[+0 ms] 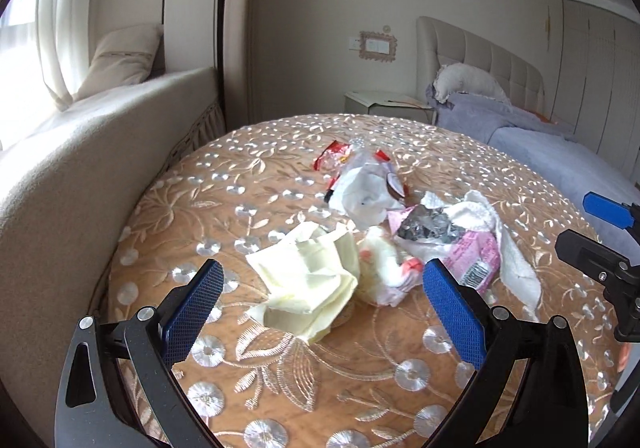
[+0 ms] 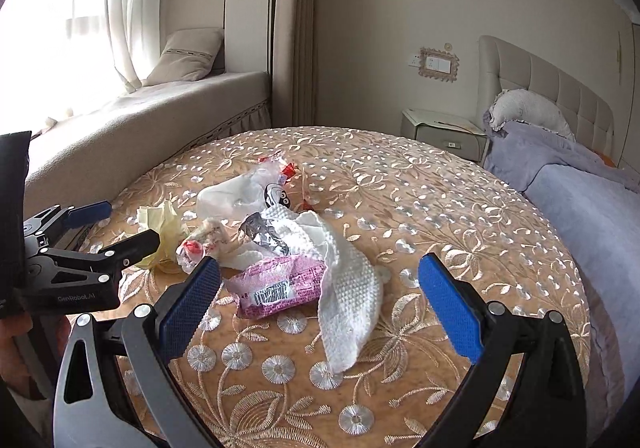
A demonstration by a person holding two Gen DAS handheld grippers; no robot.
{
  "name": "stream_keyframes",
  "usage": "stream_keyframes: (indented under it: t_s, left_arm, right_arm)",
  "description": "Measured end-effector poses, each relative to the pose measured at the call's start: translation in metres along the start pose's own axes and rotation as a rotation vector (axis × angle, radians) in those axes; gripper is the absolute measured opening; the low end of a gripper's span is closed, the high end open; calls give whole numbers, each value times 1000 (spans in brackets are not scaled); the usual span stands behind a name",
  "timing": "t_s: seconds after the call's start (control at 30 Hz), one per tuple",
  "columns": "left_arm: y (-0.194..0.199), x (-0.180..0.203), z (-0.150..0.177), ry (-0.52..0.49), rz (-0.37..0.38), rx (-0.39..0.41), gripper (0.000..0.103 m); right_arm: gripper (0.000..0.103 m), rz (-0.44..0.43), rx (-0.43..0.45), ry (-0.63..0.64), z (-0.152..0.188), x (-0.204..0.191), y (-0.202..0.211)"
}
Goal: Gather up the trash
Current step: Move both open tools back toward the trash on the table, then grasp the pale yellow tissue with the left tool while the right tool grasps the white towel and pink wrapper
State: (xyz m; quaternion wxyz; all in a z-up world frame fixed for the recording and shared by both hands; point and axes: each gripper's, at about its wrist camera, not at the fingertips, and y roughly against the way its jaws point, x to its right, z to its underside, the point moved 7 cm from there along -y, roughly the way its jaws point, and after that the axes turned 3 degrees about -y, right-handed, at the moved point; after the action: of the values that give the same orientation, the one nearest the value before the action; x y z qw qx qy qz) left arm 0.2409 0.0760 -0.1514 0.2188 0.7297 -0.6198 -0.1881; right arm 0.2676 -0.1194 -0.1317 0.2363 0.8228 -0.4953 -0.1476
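Note:
Trash lies heaped on a round table with an embroidered orange cloth (image 1: 280, 388) (image 2: 460, 216). My left gripper (image 1: 320, 300) is open, its blue pads either side of a crumpled yellow napkin (image 1: 308, 284) (image 2: 160, 224) and a small red-and-white wrapper (image 1: 384, 272) (image 2: 196, 248). My right gripper (image 2: 320, 296) is open around a pink wrapper (image 2: 276, 286) (image 1: 476, 260) and a white paper towel (image 2: 348, 288) (image 1: 512, 252). Behind lie a silver foil wrapper (image 2: 264, 232) (image 1: 428, 226), a white tissue (image 2: 232, 194) (image 1: 368, 192) and a red snack wrapper (image 1: 332, 158). The right gripper also shows in the left wrist view (image 1: 592, 232), the left gripper in the right wrist view (image 2: 108, 228).
A cushioned window seat (image 1: 80, 152) (image 2: 140, 120) with a pillow runs along the left. A bed with lilac bedding (image 1: 560, 152) (image 2: 580, 200) stands at the right, a nightstand (image 2: 444, 132) beyond the table.

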Motion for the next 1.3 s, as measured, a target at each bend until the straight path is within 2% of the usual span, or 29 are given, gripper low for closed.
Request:
stream_keyframes:
  t_s: [0.1,0.17,0.27,0.37,0.43,0.67,0.77,0.8,0.83,0.87,0.93,1.03,1.3]
  left_arm:
    - [-16,-11,3,19,-2,-45,98]
    - [-25,-14,6,57,63,-89,98]
    - [-40,-22,13,105,103,-155,96]
    - [-51,-23,17,91,127,-203,48]
    - [-54,-19,19,65,134,-211,47]
    - [-30,-18,-3,1,76,-107,46]
    - [-22,-15,-10,-6,84,-86,46]
    - [-20,-15,-12,-6,85,-81,46]
    - [-19,-14,-13,-6,85,-76,46]
    - [-17,-14,-14,-6,87,-74,46]
    - [-15,-13,-15,-6,86,-68,46]
    - [-8,-12,-17,-8,85,-56,46]
    - [18,12,-26,-28,117,-6,46]
  right_arm:
    - [98,3,-16,3,0,0,-10]
    - [98,2,-27,-3,0,1,-17]
    - [99,-1,-43,-16,1,3,-27]
    - [99,-6,-56,-15,1,3,-35]
    - [98,-7,-68,-9,2,3,-41]
    - [98,13,-131,0,2,6,-69]
    - [97,0,-158,-5,1,7,-83]
    - [89,-5,-180,-8,2,7,-89]
    - [74,-13,-206,-12,4,7,-96]
    - [66,-27,-226,-25,6,8,-101]
    - [28,-52,-265,-55,10,11,-108]
    - [18,-69,-237,-88,7,16,-95]
    - [16,-56,-106,-79,-11,23,-26]
